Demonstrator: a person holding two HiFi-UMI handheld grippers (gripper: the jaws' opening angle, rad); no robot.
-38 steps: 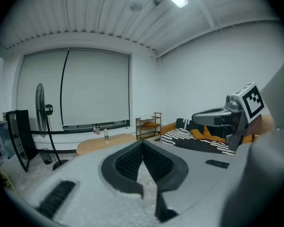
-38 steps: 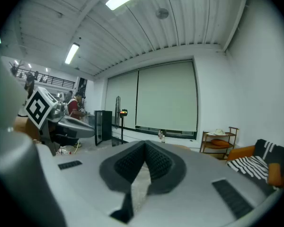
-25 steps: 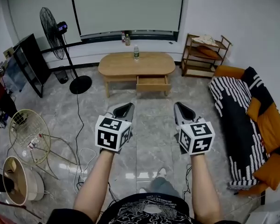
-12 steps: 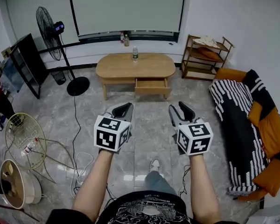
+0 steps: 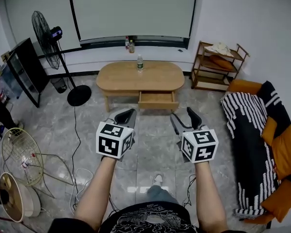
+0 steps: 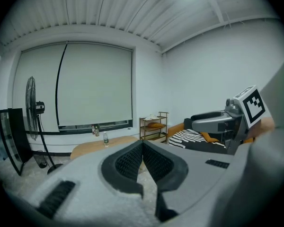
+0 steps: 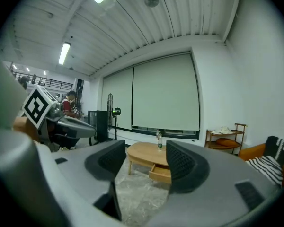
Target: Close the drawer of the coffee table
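Observation:
An oval wooden coffee table (image 5: 140, 76) stands ahead by the window wall. Its drawer (image 5: 157, 100) is pulled out toward me on the front side. My left gripper (image 5: 127, 114) is held in the air short of the table, jaws shut with nothing in them (image 6: 143, 143). Beside it, my right gripper (image 5: 184, 118) is also short of the drawer, and its jaws are opening with nothing between them (image 7: 146, 156). In the right gripper view the open drawer (image 7: 161, 173) shows past the pads, well apart from them.
A water bottle (image 5: 139, 63) stands on the tabletop. A standing fan (image 5: 53, 38) and a black cabinet (image 5: 22, 67) are at the left, a wooden shelf (image 5: 218, 62) and a sofa with a striped blanket (image 5: 252, 120) at the right. Cables (image 5: 82, 178) lie on the floor.
Both grippers have moved forward toward the coffee table, which now looks nearer. The right gripper's jaws have gone from shut to parted. The left jaws stay shut.

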